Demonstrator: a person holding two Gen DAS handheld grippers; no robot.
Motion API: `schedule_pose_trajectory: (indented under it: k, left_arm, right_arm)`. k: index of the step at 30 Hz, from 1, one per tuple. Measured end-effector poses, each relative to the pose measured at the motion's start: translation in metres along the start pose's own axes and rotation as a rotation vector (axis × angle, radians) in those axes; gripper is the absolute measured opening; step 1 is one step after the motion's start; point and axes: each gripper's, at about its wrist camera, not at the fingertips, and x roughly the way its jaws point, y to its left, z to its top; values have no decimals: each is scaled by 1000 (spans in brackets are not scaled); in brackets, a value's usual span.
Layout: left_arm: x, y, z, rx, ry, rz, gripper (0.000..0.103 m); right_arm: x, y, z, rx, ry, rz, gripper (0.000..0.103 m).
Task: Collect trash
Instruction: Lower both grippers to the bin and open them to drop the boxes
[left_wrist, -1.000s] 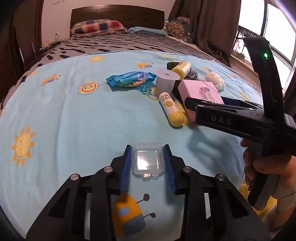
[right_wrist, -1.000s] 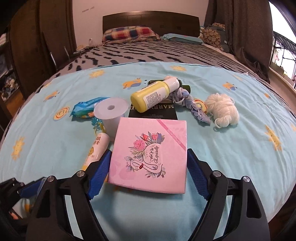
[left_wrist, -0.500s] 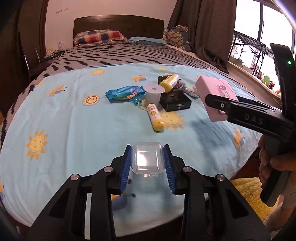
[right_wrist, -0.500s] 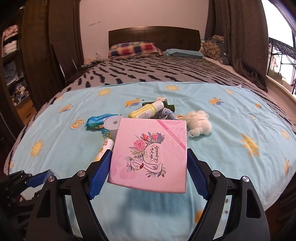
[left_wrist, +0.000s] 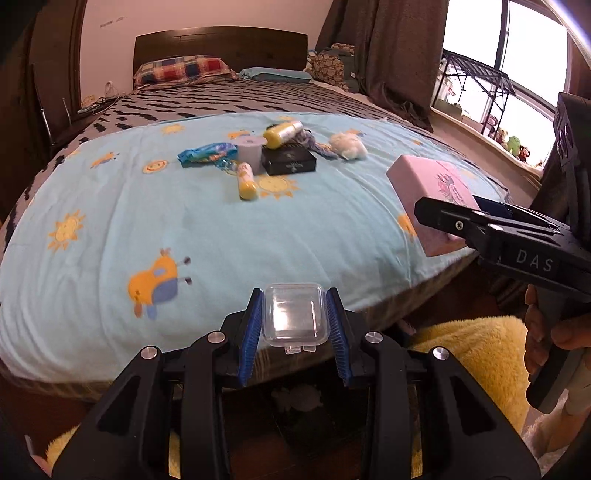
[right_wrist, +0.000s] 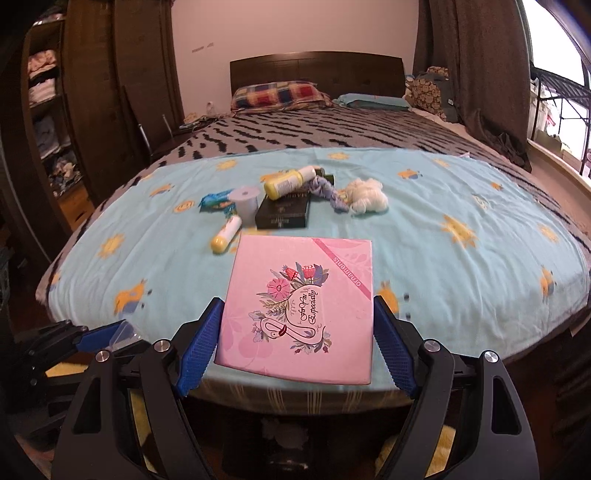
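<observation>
My left gripper (left_wrist: 295, 325) is shut on a small clear plastic box (left_wrist: 295, 315), held in the air at the foot edge of the bed. My right gripper (right_wrist: 297, 336) is shut on a flat pink box with a flower print (right_wrist: 301, 306); it also shows in the left wrist view (left_wrist: 430, 195), lifted off the bed at the right. On the blue sheet (right_wrist: 443, 206) lie a black box (right_wrist: 282, 214), two yellow bottles (right_wrist: 286, 182) (right_wrist: 225, 234), a white cup (right_wrist: 246, 201), a blue wrapper (right_wrist: 216, 199), yarn (right_wrist: 330, 190) and white fluff (right_wrist: 367, 195).
The bed's foot edge (left_wrist: 388, 306) is just below both grippers. A yellow rug (left_wrist: 476, 354) lies on the floor to the right. Pillows (right_wrist: 280, 94) and a headboard stand at the far end. Shelves (right_wrist: 48, 110) are at the left, curtains and a window at the right.
Both grippers have pulled back from the pile and risen, each carrying its box. The pink box has left the bed, uncovering the black box. The bed's edge has come into view.
</observation>
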Motion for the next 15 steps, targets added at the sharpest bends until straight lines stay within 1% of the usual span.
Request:
schedule_pose_trajectory:
  k: [5, 12, 15]
  left_arm:
    - [5, -11, -28, 15, 50, -1, 33]
    - [25, -12, -65, -36, 142, -18, 33]
    - [37, -11, -78, -47, 181, -10, 33]
  right_arm:
    - [0, -6, -34, 11, 60, 10, 80]
    - [14, -6, -81, 27, 176, 43, 80]
    - [23, -4, -95, 29, 219, 51, 80]
